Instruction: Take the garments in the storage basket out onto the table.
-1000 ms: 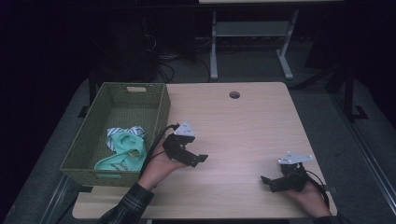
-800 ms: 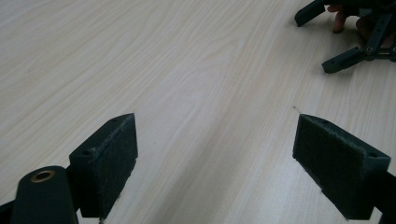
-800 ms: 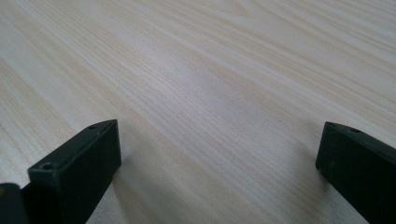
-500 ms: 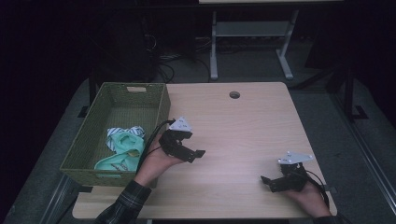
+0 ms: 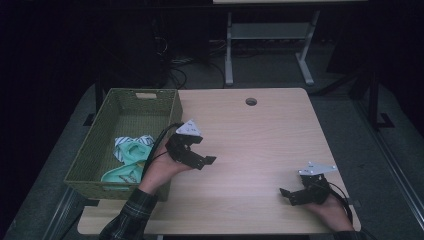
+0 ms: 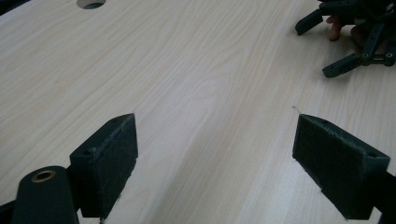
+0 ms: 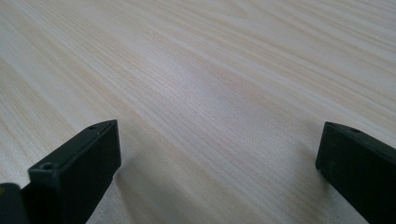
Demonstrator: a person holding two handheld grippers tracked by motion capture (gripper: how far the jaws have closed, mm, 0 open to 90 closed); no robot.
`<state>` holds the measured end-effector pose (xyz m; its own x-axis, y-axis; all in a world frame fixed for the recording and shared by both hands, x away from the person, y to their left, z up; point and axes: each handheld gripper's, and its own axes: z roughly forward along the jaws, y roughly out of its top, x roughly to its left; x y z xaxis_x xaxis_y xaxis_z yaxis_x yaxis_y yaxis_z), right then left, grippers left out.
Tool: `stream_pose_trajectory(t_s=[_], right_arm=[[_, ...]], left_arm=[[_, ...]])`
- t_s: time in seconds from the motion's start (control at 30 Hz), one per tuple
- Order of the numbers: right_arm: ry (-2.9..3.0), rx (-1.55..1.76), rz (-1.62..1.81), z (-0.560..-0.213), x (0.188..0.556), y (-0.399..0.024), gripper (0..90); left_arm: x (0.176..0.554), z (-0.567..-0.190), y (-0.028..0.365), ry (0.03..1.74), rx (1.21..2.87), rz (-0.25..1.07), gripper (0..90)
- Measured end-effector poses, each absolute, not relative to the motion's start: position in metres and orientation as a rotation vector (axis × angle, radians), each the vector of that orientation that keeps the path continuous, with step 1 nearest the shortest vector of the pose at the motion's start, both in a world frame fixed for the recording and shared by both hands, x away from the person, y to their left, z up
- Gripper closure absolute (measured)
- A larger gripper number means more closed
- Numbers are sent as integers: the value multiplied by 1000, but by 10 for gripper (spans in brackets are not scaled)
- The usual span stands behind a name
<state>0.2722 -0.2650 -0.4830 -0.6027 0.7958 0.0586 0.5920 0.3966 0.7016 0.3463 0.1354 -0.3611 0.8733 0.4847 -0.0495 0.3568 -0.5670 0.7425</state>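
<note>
Left gripper (image 5: 204, 159) held just above the wooden table (image 5: 260, 130), beside the near right corner of the green woven basket (image 5: 90, 155), jaws spread wide with nothing but bare wood between them in the left gripper view. Aimed across the tabletop toward the right gripper (image 5: 290, 196), not into the basket, so apparently clear of the clothes and not reaching for them. Right gripper resting low at the near right edge of the table, jaws likewise wide apart and empty, parked there probably to keep the middle free. Crumpled clothes (image 5: 131, 155) lying inside the basket toward its near end: a mint-green garment with a striped piece beneath or beside it, touching. Cable hole (image 5: 251, 101) near the far edge of the table. Likely a pause between grabs, with the laundry not yet lifted out.
</note>
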Motion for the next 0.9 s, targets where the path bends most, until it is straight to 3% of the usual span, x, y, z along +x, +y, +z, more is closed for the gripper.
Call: stream_pose_trajectory(t_s=[0.9], right_arm=[[2371, 1188, 994, -483, 272, -264, 0]], left_arm=[[351, -344, 179, 672, 2168, 237, 136]])
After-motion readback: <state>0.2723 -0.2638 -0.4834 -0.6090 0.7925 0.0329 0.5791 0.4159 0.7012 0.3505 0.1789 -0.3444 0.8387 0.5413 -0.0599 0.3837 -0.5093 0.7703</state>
